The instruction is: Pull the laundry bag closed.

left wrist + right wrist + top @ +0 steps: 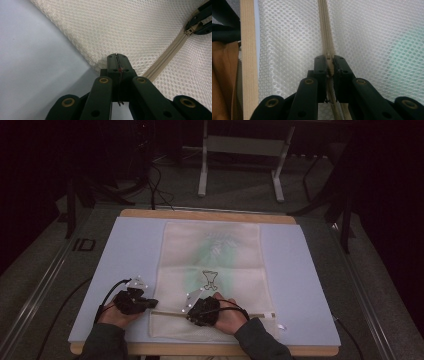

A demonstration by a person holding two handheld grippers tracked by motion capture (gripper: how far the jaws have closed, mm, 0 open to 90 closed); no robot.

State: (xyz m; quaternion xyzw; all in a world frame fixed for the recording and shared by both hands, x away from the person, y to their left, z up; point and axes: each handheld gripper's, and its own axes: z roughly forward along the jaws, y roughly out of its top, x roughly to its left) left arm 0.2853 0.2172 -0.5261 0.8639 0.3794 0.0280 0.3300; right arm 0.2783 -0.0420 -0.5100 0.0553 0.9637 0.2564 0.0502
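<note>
A cream mesh bag (212, 255) with a faint green print lies flat on a pale blue mat (130, 250). A beige zipper (170, 312) runs across it near the front edge. My left gripper (151, 303) is shut on the bag's left edge, just beside the zipper's end; in the left gripper view its jaws (117, 56) pinch the mesh (112, 25) at the border. My right gripper (189, 311) is shut on the zipper pull (330, 67), with the zipper (325, 30) running straight ahead over the mesh (374, 37). The right gripper (200, 20) also appears far off along the zipper (170, 52).
The mat covers a wooden table (200, 215), whose front edge (248, 50) lies close beside the bag. Behind the table, a white frame (240, 165) and dark cables stand on grey floor. A small black outline drawing (210, 279) marks the bag's middle.
</note>
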